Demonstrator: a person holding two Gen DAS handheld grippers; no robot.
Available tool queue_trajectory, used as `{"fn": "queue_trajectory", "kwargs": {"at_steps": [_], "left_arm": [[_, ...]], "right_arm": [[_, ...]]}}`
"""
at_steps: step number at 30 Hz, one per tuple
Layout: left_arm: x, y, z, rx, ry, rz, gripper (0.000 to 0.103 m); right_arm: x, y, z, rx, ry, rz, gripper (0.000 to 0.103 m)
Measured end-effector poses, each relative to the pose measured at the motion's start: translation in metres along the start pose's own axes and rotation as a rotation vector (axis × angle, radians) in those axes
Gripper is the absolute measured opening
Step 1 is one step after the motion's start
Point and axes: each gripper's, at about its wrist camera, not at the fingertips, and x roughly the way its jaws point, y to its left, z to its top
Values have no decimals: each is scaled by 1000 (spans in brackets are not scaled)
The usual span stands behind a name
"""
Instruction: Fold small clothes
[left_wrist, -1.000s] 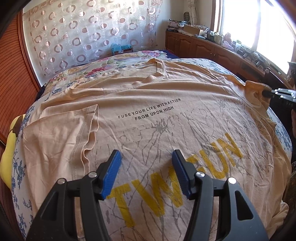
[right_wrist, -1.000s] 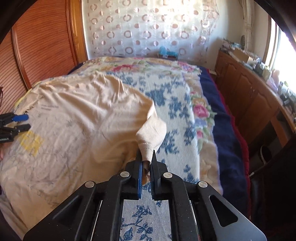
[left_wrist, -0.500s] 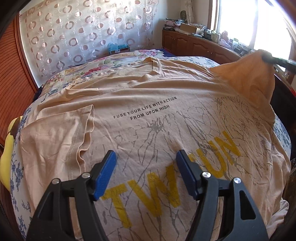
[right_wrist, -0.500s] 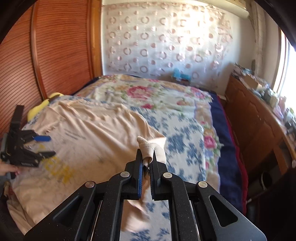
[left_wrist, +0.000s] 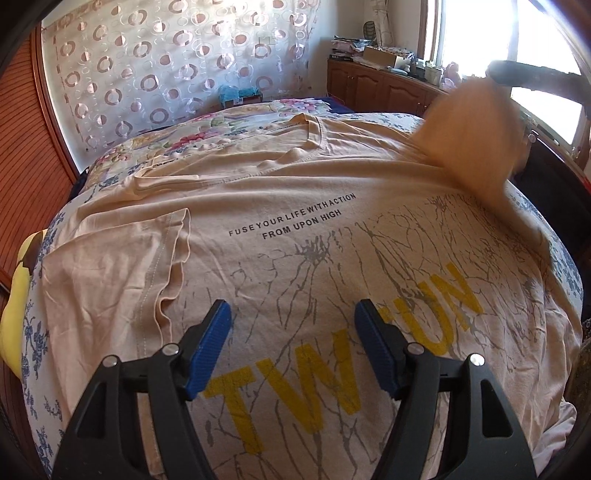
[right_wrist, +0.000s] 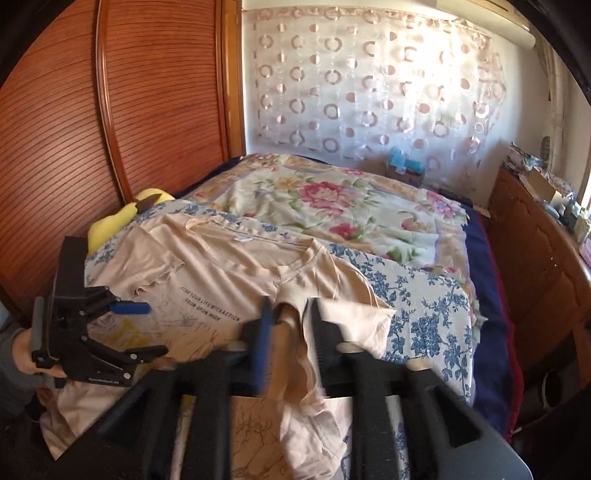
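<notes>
Peach cotton T-shirt (left_wrist: 295, 229) with yellow lettering lies flat, chest up, across the floral bedspread (right_wrist: 424, 310). Left gripper (left_wrist: 293, 332) hovers low over its hem, blue-padded jaws wide apart. Right gripper (right_wrist: 288, 328), blurred, holds the shirt's right sleeve (right_wrist: 291, 350) lifted between slightly parted jaws.

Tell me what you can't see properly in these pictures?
- Right tongs: blurred in the right wrist view, so their grip on the sleeve is unclear.
- Raised sleeve, left wrist view: smeared by motion blur.
- T-shirt hem: cut off by the frame's bottom edge behind the left tongs.
- Windowsill items: too small to tell.
</notes>
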Motion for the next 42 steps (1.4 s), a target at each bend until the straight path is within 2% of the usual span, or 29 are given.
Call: {"fn": "queue_trajectory", "kwargs": {"at_steps": [3, 8, 10, 13, 18, 19, 20, 23, 26, 31, 36, 38, 42], "left_arm": [[-2, -1, -1, 0, 0, 1, 70], [-4, 3, 1, -7, 4, 12, 70], [-14, 4, -2, -14, -30, 22, 70], [-34, 4, -6, -34, -89, -10, 70], [-66, -1, -9, -49, -170, -47, 70], [-72, -3, -9, -49, -184, -50, 70], [-78, -5, -9, -52, -196, -51, 70], [-88, -8, -8, -63, -223, -52, 70], [-95, -9, -9, -69, -241, -54, 70], [-104, -9, -13, -78, -260, -47, 70], [-105, -11, -18, -80, -260, -47, 70], [-106, -12, -19, -79, -261, -41, 70], [-110, -9, -22, -96, -275, -45, 70]], "right_arm": [[-2, -7, -8, 27, -3, 24, 36], [5, -26, -41, 59, 70, -33, 36], [11, -34, -63, 80, 116, -53, 36], [17, -37, -93, 112, 171, -51, 36], [17, -36, -125, 161, 209, -37, 35], [17, -35, -129, 171, 212, -32, 33], [16, -33, -130, 173, 211, -26, 24], [9, -28, -130, 155, 178, -31, 11], [0, -20, -126, 125, 147, -2, 7], [-7, -1, -123, 56, 124, 18, 7], [4, 12, -131, 34, 177, 77, 7], [7, 18, -135, 20, 197, 81, 17], [-1, 22, -132, 15, 176, 124, 25]]}}
